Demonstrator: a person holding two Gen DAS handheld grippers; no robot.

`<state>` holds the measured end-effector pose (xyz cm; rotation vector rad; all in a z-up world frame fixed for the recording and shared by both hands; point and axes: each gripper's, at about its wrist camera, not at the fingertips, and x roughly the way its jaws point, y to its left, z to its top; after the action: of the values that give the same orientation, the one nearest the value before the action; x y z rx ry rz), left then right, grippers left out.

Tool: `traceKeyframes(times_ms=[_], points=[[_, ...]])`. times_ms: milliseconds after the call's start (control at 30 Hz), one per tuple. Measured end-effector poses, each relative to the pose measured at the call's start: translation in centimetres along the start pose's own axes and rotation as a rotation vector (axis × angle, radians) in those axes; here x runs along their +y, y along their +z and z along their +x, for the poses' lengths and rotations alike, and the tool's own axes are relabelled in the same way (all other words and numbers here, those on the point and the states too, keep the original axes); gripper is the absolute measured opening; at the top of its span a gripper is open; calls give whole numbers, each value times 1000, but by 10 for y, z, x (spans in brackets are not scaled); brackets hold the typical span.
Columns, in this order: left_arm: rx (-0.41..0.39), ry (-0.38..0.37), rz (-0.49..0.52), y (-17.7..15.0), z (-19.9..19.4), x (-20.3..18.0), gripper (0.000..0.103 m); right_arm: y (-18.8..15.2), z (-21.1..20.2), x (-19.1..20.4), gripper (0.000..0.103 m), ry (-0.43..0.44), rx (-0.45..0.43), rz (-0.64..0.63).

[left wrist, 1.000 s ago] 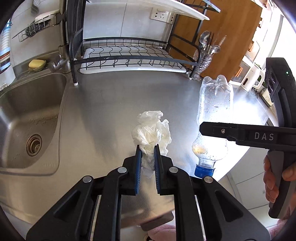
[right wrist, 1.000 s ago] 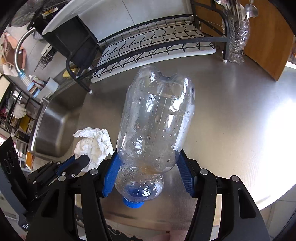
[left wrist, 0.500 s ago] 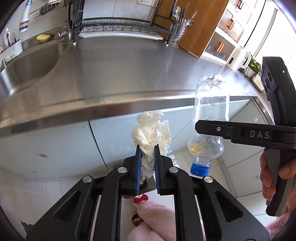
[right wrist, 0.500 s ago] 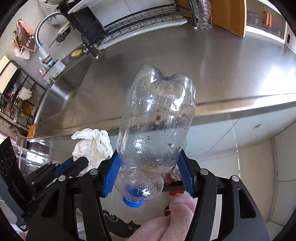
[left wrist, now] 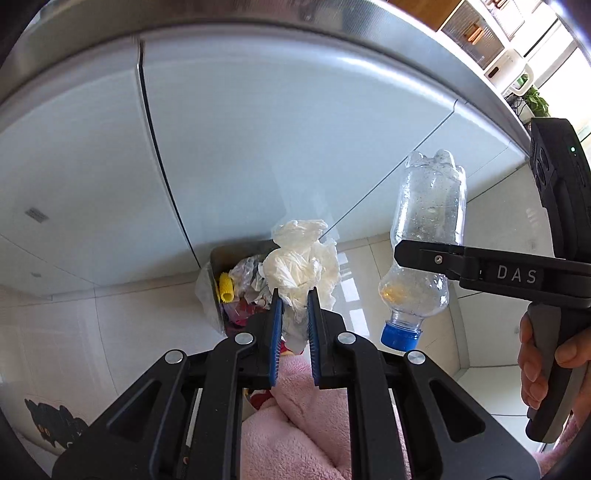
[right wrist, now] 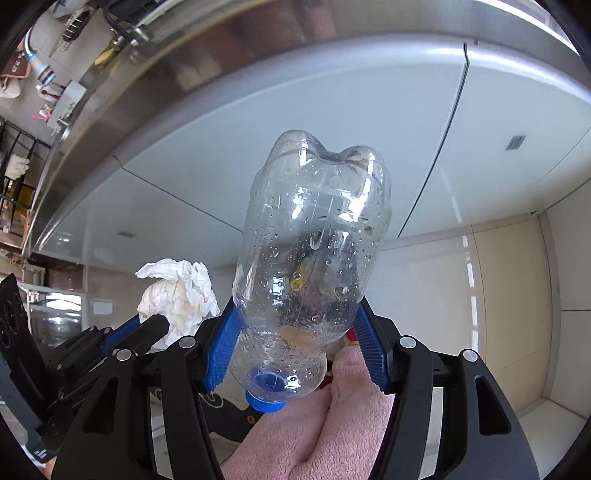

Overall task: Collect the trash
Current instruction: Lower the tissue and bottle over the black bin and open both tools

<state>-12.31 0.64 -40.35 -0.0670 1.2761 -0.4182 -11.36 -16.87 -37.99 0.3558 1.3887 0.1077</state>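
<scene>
My left gripper (left wrist: 293, 295) is shut on a crumpled white tissue (left wrist: 301, 264) and holds it in the air above a trash bin (left wrist: 221, 258) on the floor. The bin holds wrappers and a yellow scrap. My right gripper (right wrist: 295, 317) is shut on a clear plastic bottle (right wrist: 314, 240), held cap down, blue cap (right wrist: 266, 400) at the bottom. The bottle also shows in the left wrist view (left wrist: 424, 243), right of the tissue. The tissue shows in the right wrist view (right wrist: 177, 295), left of the bottle.
White cabinet doors (left wrist: 258, 129) under the steel counter edge (left wrist: 332, 22) stand behind the bin. Tiled floor (right wrist: 498, 295) lies below. Pink slippers (left wrist: 303, 417) show under the grippers.
Both grippers have dropped from counter height to below the counter edge, still holding tissue and bottle. The trash bin has come into view under the tissue.
</scene>
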Motion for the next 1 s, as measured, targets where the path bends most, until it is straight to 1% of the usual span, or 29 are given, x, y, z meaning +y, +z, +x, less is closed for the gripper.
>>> traceKeyframes(times_ms=[100,167,300,467,567,700,767,833,867,900,967,1000], points=[[63,4,-18,-4,36,9,11,1,34,-7,61,-12,39,15],[91,5,-34,-6,56,16,11,4,56,-9,61,-23,62,14],[125,14,-69,-5,91,32,11,12,100,-7,61,-56,104,-3],[156,14,-104,-3,129,47,11,24,143,-3,61,-84,112,-25],[174,16,-118,-7,143,54,11,22,162,-7,61,-97,114,-19],[191,7,-131,-3,153,59,12,24,182,-12,61,-92,144,12],[212,-7,-138,-1,156,61,17,27,188,-13,61,-88,161,35],[217,-12,-137,-2,152,62,39,30,191,-17,63,-73,186,64],[212,-6,-130,-1,150,61,42,31,192,-17,63,-73,190,74],[208,0,-125,-3,149,60,47,31,190,-16,70,-74,188,77],[206,3,-128,1,144,59,53,34,188,-14,73,-87,176,73],[206,7,-134,1,141,60,56,35,186,-13,78,-90,172,73]])
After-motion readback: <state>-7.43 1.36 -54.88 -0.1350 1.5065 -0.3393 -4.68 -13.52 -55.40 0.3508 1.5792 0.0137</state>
